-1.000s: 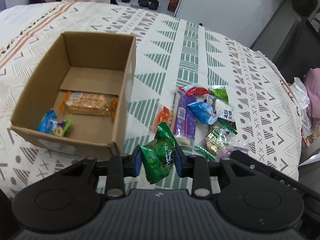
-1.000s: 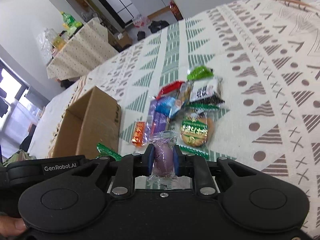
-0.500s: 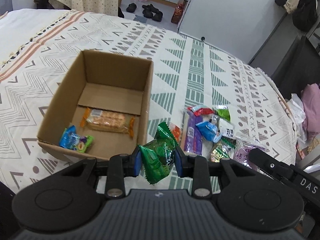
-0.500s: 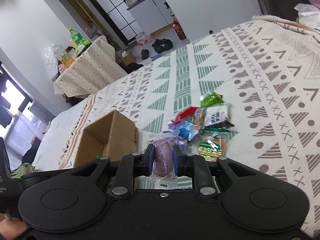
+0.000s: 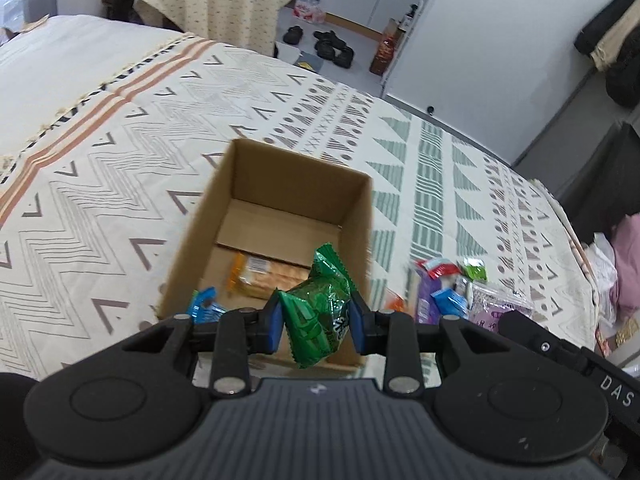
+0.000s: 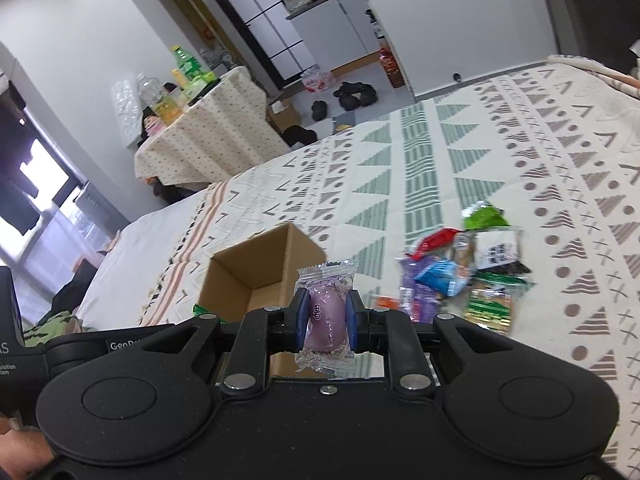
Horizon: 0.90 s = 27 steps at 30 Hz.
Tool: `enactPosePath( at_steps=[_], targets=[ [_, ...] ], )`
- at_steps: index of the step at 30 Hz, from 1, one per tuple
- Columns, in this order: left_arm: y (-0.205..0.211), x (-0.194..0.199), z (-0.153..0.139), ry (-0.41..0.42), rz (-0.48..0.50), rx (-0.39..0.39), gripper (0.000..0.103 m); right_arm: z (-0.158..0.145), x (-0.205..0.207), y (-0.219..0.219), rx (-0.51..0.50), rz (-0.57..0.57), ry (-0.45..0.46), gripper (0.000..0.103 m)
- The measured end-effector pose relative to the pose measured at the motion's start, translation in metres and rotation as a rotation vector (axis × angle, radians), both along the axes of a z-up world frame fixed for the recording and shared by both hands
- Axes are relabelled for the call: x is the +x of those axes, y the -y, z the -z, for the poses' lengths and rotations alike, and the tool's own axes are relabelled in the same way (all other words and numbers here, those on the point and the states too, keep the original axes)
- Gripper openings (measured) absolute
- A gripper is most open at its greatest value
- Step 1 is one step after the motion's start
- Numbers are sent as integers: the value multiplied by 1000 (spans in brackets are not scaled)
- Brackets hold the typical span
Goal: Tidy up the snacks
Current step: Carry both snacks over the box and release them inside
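Note:
My left gripper (image 5: pixel 316 326) is shut on a green snack packet (image 5: pixel 320 304), held above the near right corner of an open cardboard box (image 5: pixel 224 184). The box holds an orange-wrapped biscuit pack (image 5: pixel 264 274) and a blue packet (image 5: pixel 204 304). My right gripper (image 6: pixel 326 322) is shut on a clear-wrapped purple snack (image 6: pixel 326 316), held above the near edge of the same box (image 6: pixel 232 280). A pile of loose snacks (image 6: pixel 460 276) lies on the patterned cloth right of the box; it also shows in the left wrist view (image 5: pixel 448 292).
The box and snacks rest on a bed with a patterned cover (image 5: pixel 120 160). Beyond it stand a cloth-covered table with bottles (image 6: pixel 188 120), shoes on the floor (image 5: pixel 328 44) and a white wall (image 5: pixel 500 40). Clothes lie at the right edge (image 5: pixel 624 256).
Both grippers have risen and moved left toward the box, each keeping its snack. The left gripper now hangs over the box's near corner; the right one has the box ahead of it.

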State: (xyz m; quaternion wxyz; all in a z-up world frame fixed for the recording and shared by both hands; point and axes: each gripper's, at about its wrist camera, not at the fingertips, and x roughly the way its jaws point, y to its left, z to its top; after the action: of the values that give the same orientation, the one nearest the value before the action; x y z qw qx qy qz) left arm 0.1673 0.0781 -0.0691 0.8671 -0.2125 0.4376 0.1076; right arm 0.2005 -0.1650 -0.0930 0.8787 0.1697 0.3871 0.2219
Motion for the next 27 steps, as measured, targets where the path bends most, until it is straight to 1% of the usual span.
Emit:
enactPosePath(
  at_steps=[7, 10, 14, 16, 18, 23, 24, 26, 27],
  targets=[
    [-22, 3, 4, -9, -22, -28, 32, -3, 3, -32, -15, -41, 0, 19],
    [-30, 4, 5, 3, -30, -47, 33, -4, 5, -44, -15, -53, -5, 19],
    [-43, 4, 3, 13, -45, -64, 39, -4, 7, -60, -25, -79, -6, 19],
    [-50, 3, 2, 5, -69, -62, 44, -4, 8, -67, -28, -89, -9, 19],
    [-56, 0, 0, 4, -85, -43, 53, -2, 10, -74, -31, -99, -15, 19],
    [-66, -4, 0, -18, -102, -10, 63, 0, 11, -90, -24, -121, -34, 20],
    [-68, -4, 0, -24, -107, -1, 69, 1, 12, -93, -18, -127, -42, 22],
    [-69, -5, 0, -31, -113, 14, 76, 1, 12, -95, -3, -128, -49, 29],
    [-69, -6, 0, -32, -115, 19, 79, -1, 11, -95, -6, -119, -48, 38]
  ],
)
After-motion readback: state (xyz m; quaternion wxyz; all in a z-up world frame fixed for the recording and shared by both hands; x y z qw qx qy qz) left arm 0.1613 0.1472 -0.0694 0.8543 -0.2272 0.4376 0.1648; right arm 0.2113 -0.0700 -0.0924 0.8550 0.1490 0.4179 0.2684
